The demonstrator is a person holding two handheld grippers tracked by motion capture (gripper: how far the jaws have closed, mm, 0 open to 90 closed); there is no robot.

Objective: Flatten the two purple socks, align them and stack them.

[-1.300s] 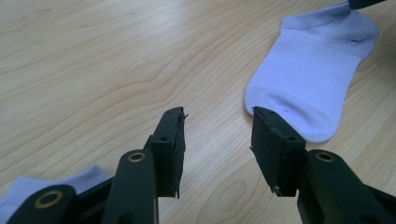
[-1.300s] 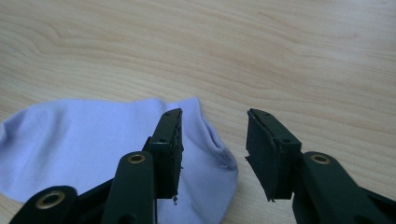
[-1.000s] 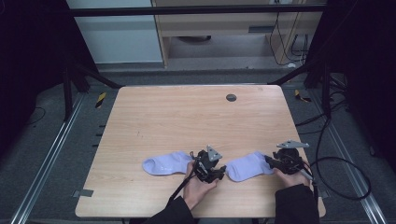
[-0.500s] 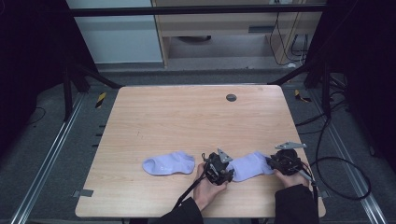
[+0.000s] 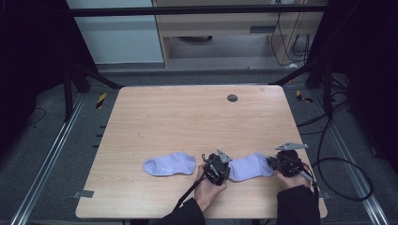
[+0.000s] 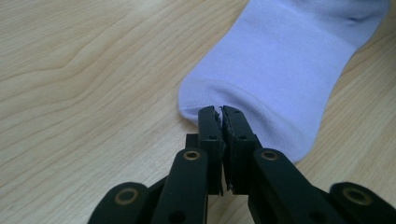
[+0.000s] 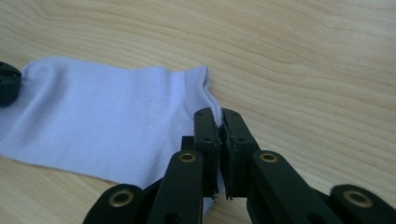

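**Both jaws pinched on one sock, ends held**

Left gripper (image 6: 220, 114): jaws have just been closing and now sit pressed together on the rounded toe edge of the right sock (image 6: 289, 65), a thin fold of fabric caught between the tips. Right gripper (image 7: 218, 116): same story, jaws just closed, nipping the cuff hem of that sock (image 7: 102, 121) at its open end. From the high view the left gripper (image 5: 220, 166) and right gripper (image 5: 277, 163) stand at opposite ends of the sock (image 5: 251, 166), which lies flat between them near the front edge of the worktop (image 5: 187, 122).

Handling, as I judge it: very light, limp knit, no stiffness at all. It will sag between the two grips once raised and stretch if the hands pull apart. Not fragile, but a pinch this close to the edge could slip off if tugged hard; a bite deeper into the ribbed cuff and the toe seam would be safer. The wood looks smooth, so the sock should slide freely.

Looks: pale lilac ankle sock, short, clean, cuff band slightly ridged, toe rounded with a faint seam line.

A second sock (image 5: 169, 165), same colour and cut, lies flat just to the left, apart from the grippers. A small dark disc (image 5: 232, 98) sits far back on the worktop.
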